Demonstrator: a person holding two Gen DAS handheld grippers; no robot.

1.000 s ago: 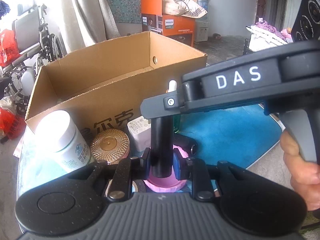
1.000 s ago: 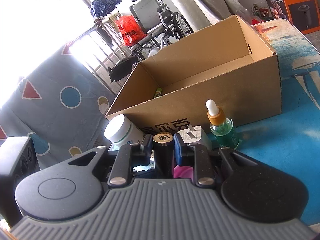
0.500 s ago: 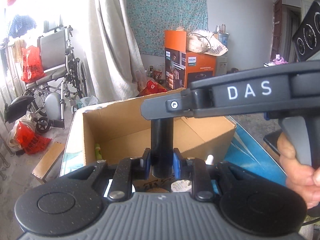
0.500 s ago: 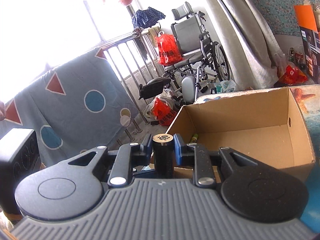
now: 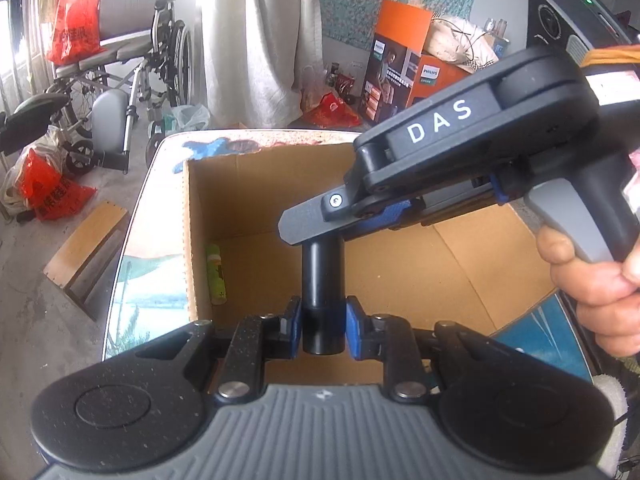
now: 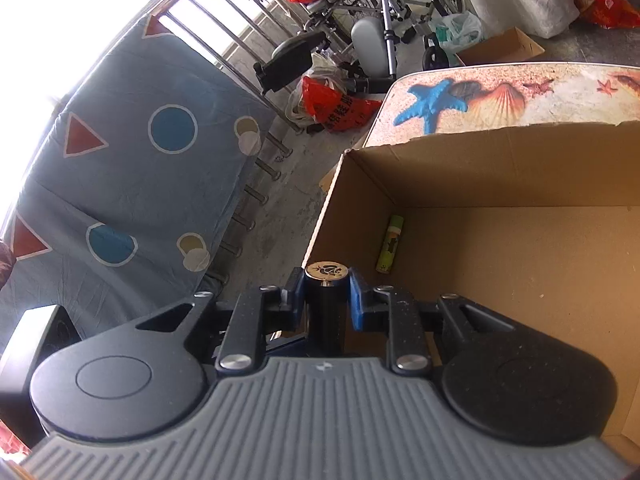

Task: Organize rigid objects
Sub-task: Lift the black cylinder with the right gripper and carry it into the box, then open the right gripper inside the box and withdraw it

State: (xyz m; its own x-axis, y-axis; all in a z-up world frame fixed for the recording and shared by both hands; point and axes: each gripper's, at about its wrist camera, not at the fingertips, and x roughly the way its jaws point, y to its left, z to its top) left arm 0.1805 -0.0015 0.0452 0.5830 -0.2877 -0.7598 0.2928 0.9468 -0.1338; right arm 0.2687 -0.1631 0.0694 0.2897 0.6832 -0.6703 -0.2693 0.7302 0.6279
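Change: both grippers have carried the black tube [image 5: 323, 280] from the tabletop clutter to above the cardboard box [image 5: 400, 272].
Jaws: left gripper [image 5: 323, 330] and right gripper [image 6: 327, 300] both clenched on the tube.
Meaning: drop-off looks next.

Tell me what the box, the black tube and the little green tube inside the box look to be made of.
Box: corrugated cardboard, matte brown; fluted cut edges and a folded floor seam show.
Black tube: probably plastic or coated metal, smooth satin black; its end carries a shiny gold cap, seemingly metal or metallised.
Green tube: likely plastic with a printed label; too small to be sure.
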